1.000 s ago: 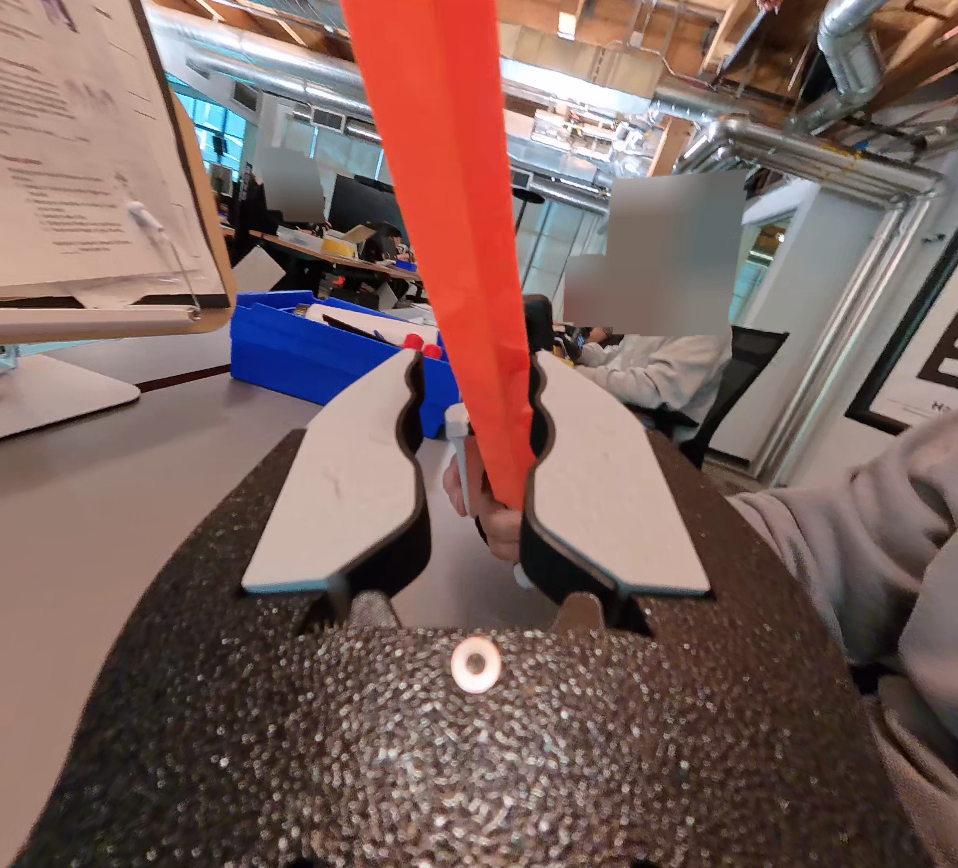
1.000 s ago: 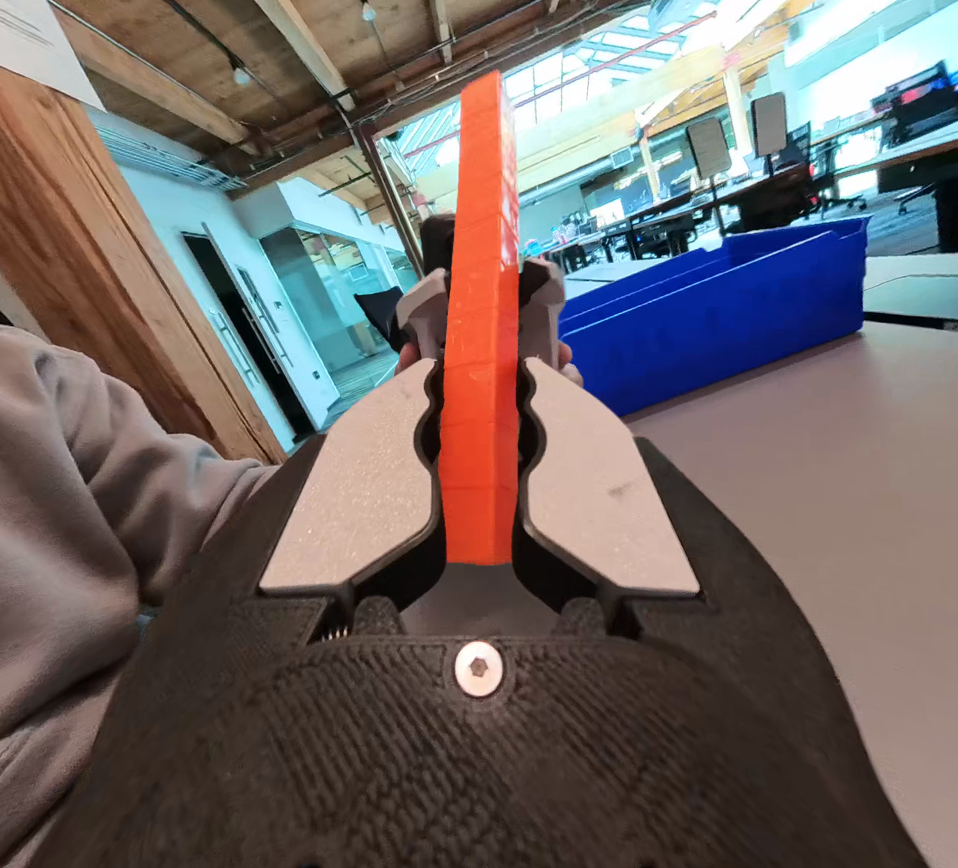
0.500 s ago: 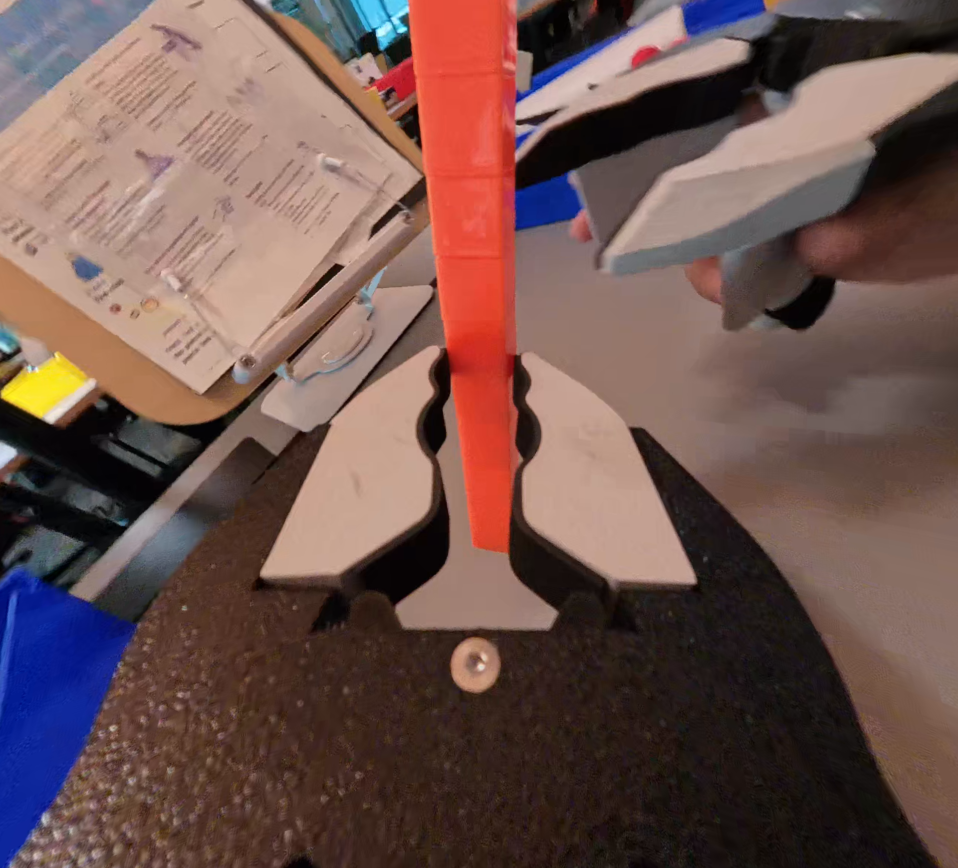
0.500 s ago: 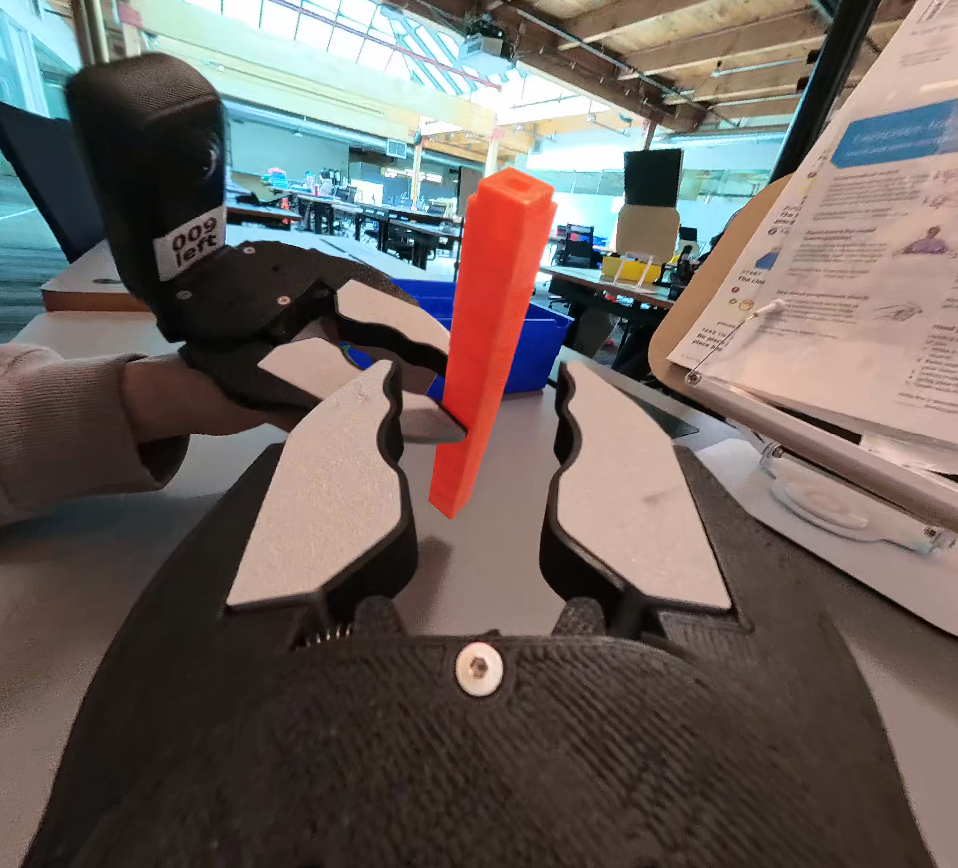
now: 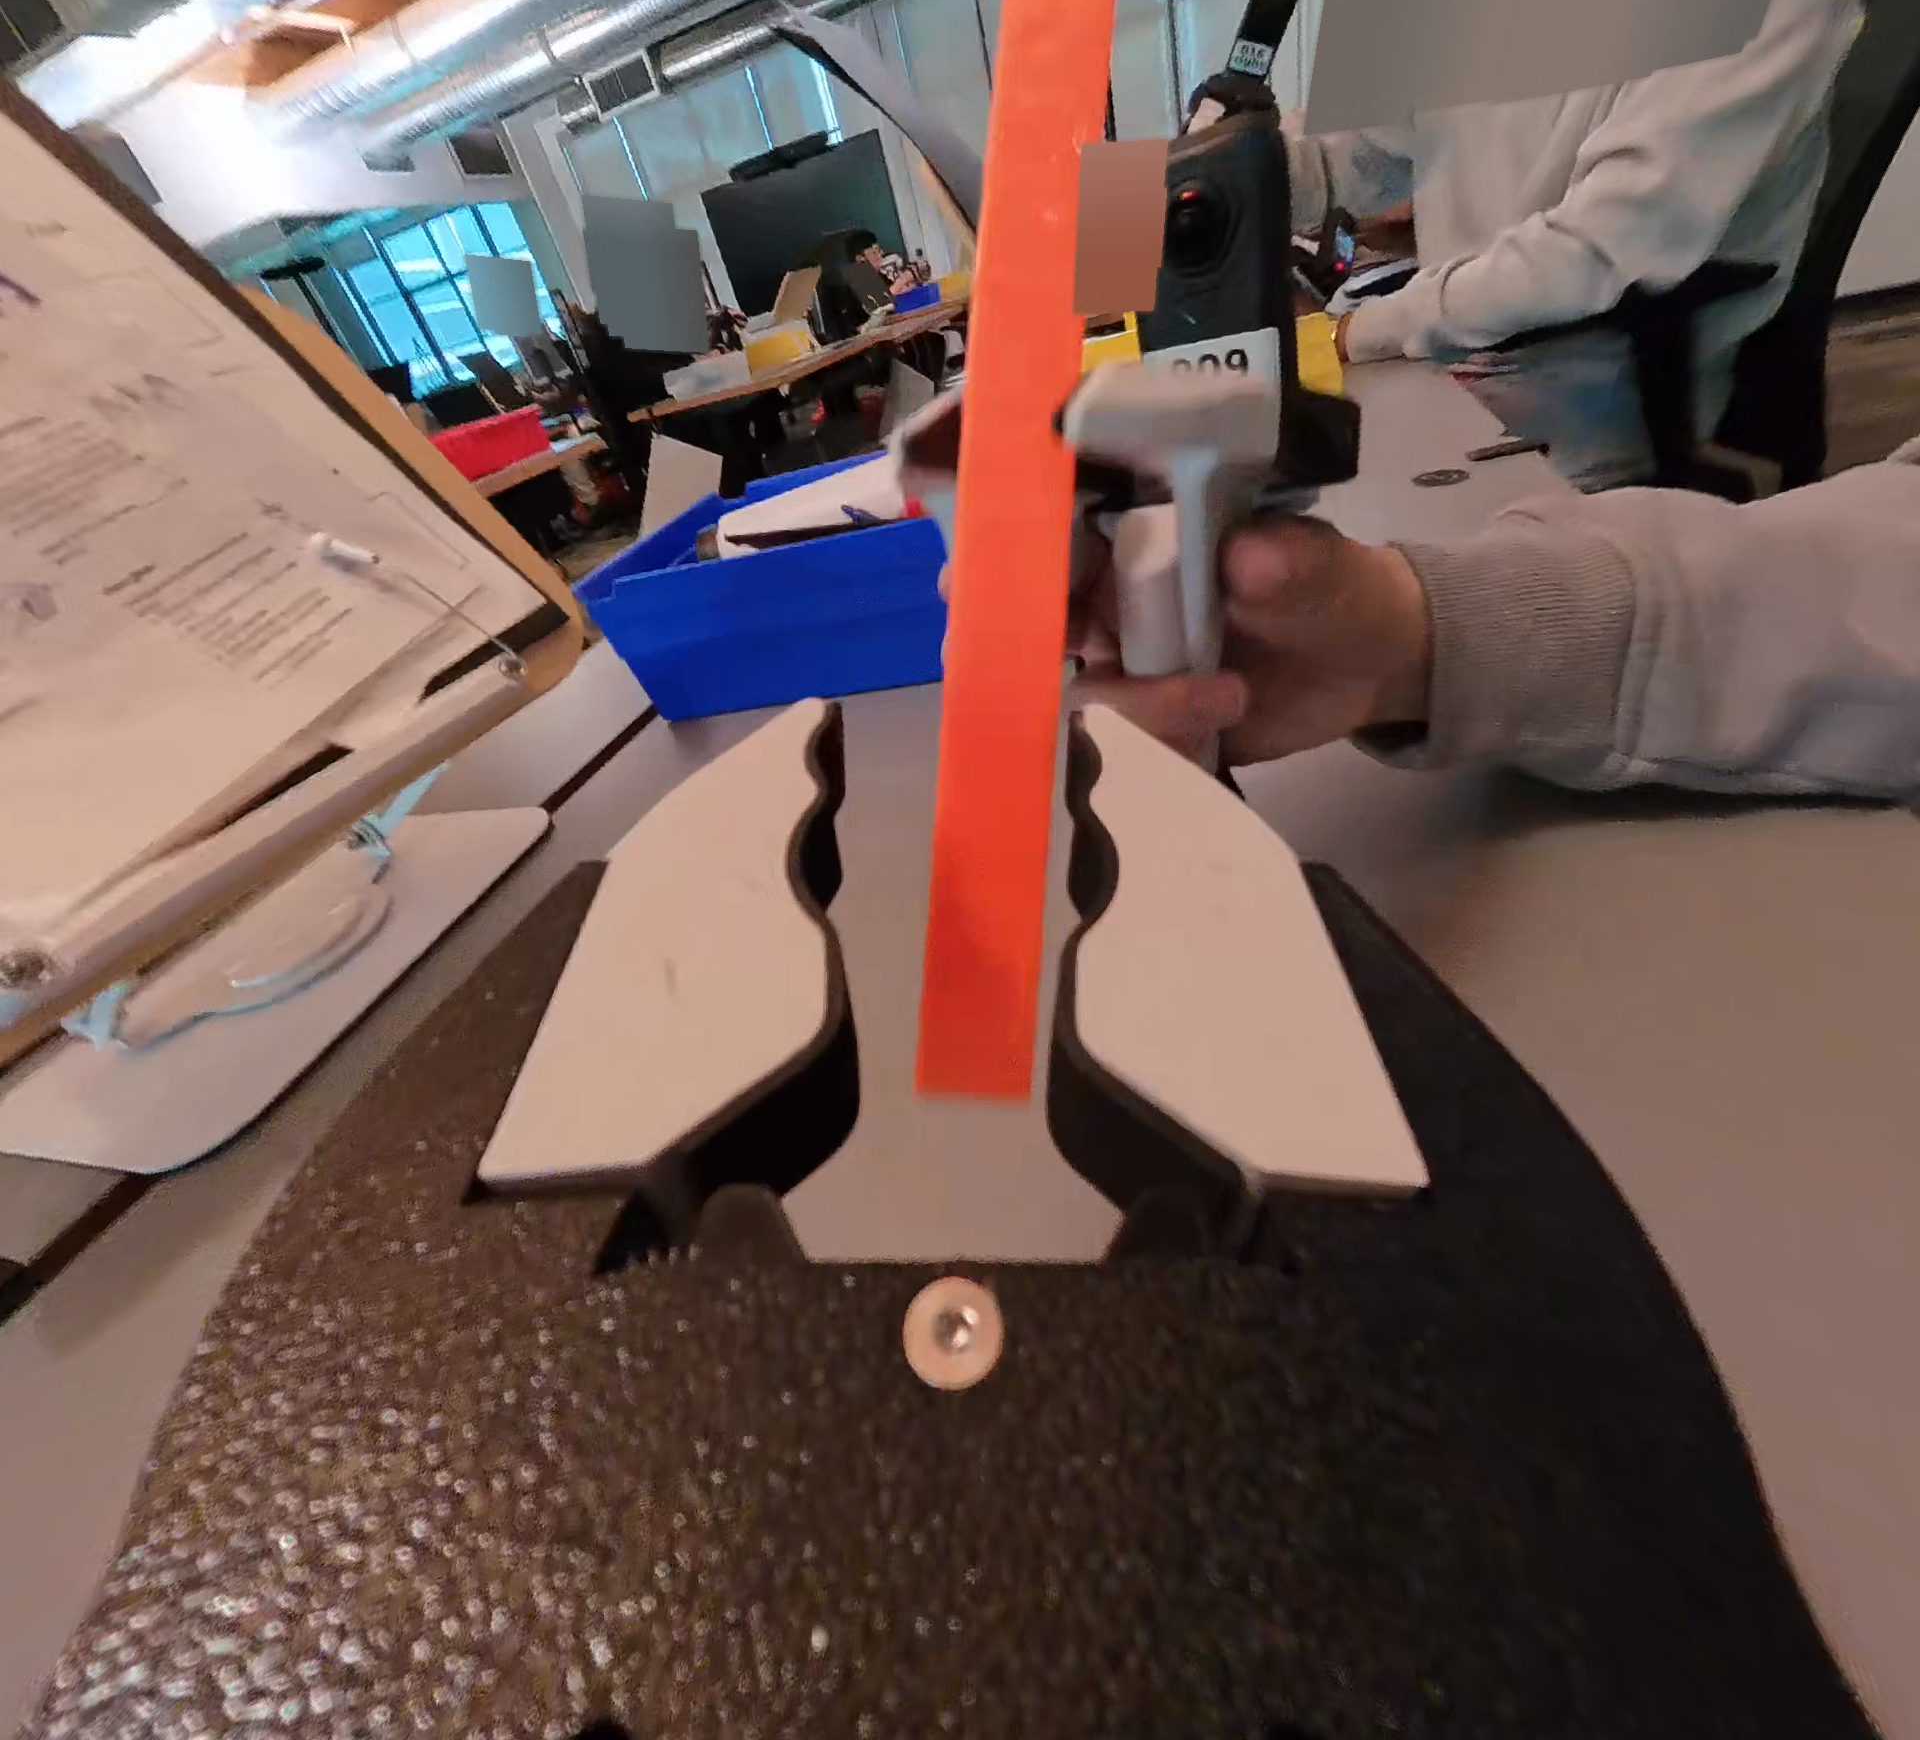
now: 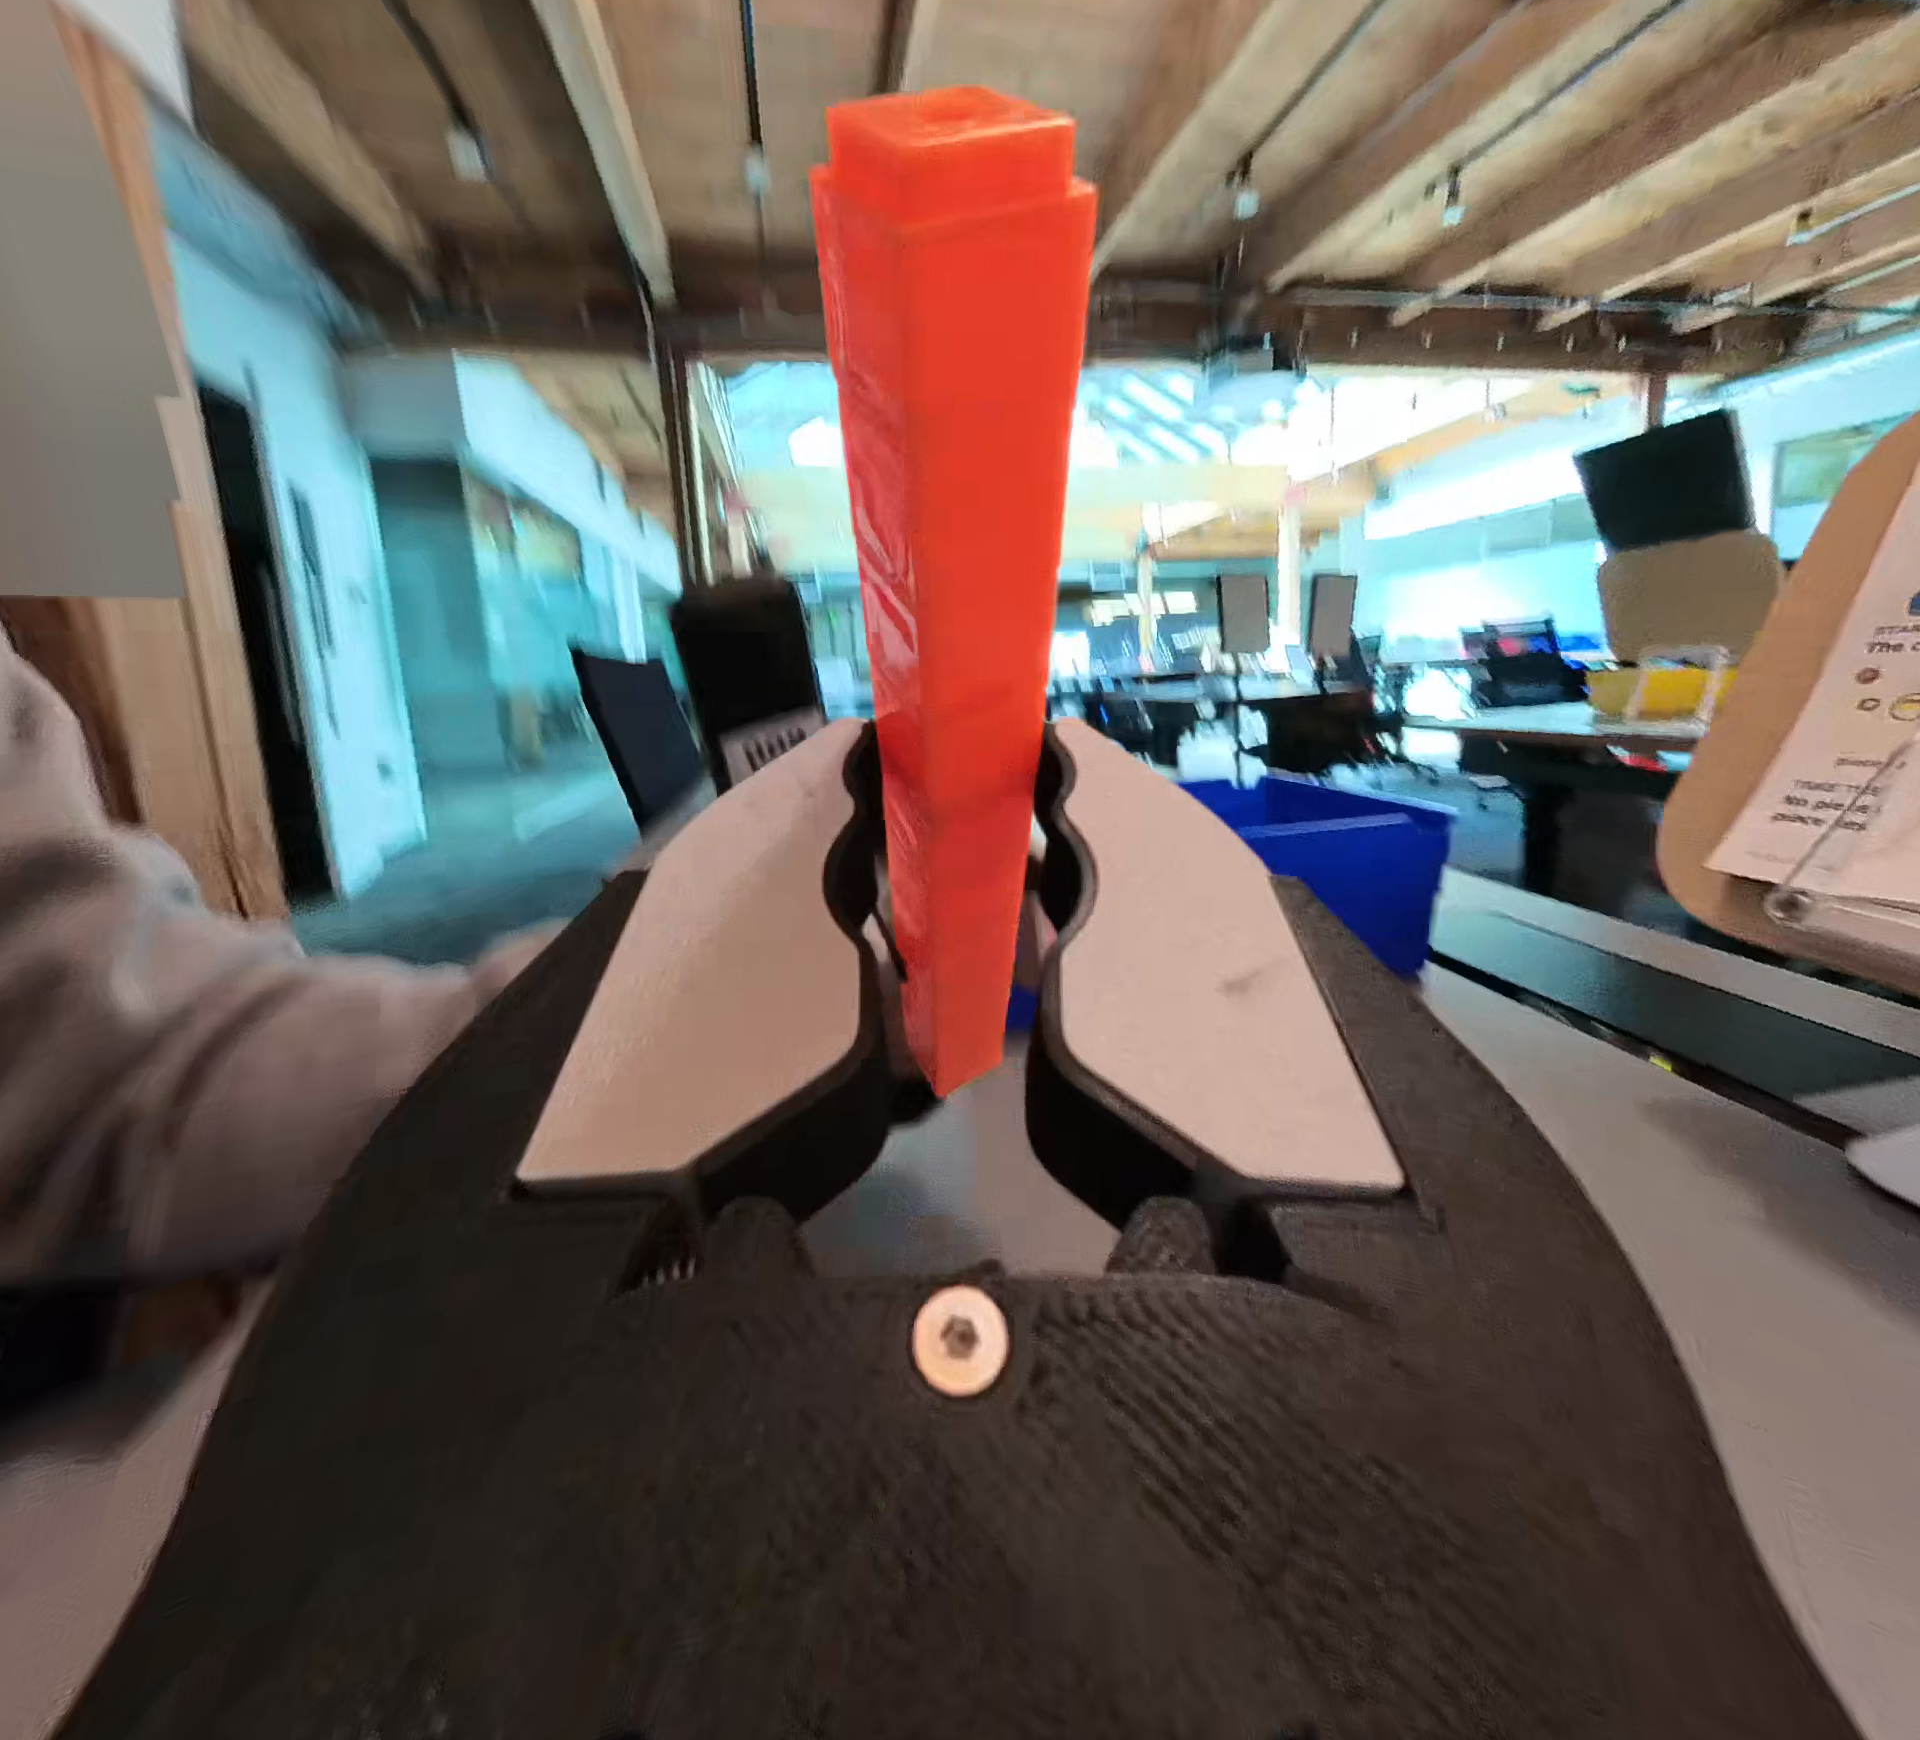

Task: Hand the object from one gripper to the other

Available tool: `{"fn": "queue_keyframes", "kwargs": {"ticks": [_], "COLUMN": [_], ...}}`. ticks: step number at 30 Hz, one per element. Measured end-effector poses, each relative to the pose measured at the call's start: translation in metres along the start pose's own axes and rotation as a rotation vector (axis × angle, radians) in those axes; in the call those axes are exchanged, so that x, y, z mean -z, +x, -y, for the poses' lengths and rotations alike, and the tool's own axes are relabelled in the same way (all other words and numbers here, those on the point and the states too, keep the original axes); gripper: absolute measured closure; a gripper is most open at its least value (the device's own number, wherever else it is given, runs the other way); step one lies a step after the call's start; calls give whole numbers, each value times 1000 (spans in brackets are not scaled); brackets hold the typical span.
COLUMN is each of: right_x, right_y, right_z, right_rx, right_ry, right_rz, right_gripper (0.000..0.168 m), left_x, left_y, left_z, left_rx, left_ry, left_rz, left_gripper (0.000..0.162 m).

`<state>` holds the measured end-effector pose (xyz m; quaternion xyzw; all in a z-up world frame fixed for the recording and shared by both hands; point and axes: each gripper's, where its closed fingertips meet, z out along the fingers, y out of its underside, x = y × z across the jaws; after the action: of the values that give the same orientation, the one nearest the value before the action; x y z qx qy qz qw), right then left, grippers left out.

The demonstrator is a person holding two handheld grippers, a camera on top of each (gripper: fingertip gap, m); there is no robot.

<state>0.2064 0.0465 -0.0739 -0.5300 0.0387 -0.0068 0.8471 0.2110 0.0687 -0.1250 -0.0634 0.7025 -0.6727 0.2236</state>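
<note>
Bar: your orange bar [image 5: 1003, 547] is up in the air above the worktop [image 5: 1621, 984], standing nearly upright. It looks like a stick of stacked cubes with a small stud on top [image 6: 951, 121].
Right tongs: your right tongs [image 6: 951, 859] are clenched on the bar, both pads pressed against its sides down near its bottom end. In the left wrist view you can see the same tongs [image 5: 1013, 454] farther off, biting the bar around its middle, with your hand [image 5: 1299, 630] on the grip.
Left tongs: your left tongs [image 5: 951, 859] are released. There's a clear gap on the left side of the bar; on the right it sits just beside the pad, and I honestly can't tell if it's touching.
Bar vs left tongs: the bar's lower end hangs between the two left fingers [image 5: 686, 973], so it's in the slot but only the right side is gripping.
Bin: blue bin [image 5: 774, 610] on the worktop behind the bar, stuff inside too blurry to call.
Stand: tilted board with printed sheets [image 5: 197, 568] on your left, clipped on a stand.
Background: a person in a light top [image 5: 1621, 173] sits at the far desk.
</note>
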Motion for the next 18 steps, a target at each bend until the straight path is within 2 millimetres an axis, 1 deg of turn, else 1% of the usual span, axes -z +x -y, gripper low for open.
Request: {"fn": "queue_keyframes", "kwargs": {"ticks": [2, 3, 5, 7, 9, 11, 13, 15, 16, 18], "right_x": [9, 12, 19, 22, 22, 22, 20, 17, 17, 16], "right_y": [7, 10, 14, 15, 14, 13, 14, 13, 12, 14], "right_z": [18, 24, 34, 39, 40, 40, 36, 30, 29, 27], "right_rx": [-96, -134, -194, -235, -245, -266, -272, -268, -273, -277], "right_ry": [127, 170, 258, 308, 321, 344, 335, 304, 310, 292], "right_rz": [-3, -2, 2, 15, 22, 32, 21, 27, 31, 20], "right_gripper": [140, 140, 140, 140, 140, 140, 140, 140, 140, 140], "left_x": [5, 7, 10, 9, 8, 4, -1, -3, -3, -1], "left_y": [-7, -10, -9, -6, -1, 5, 10, 11, 10, 6], "left_z": [-1, 1, 5, 8, 13, 15, 16, 21, 23, 26], "left_rx": [56, 86, 161, 215, 234, 250, 234, 204, 198, 209], "left_ry": [26, 61, 123, 163, 215, 242, 252, 296, 316, 333], "left_rz": [2, 2, -36, -80, -108, -135, -140, -116, -102, -91], "left_gripper": [117, 114, 114, 112, 119, 121, 124, 135, 138, 139]}}
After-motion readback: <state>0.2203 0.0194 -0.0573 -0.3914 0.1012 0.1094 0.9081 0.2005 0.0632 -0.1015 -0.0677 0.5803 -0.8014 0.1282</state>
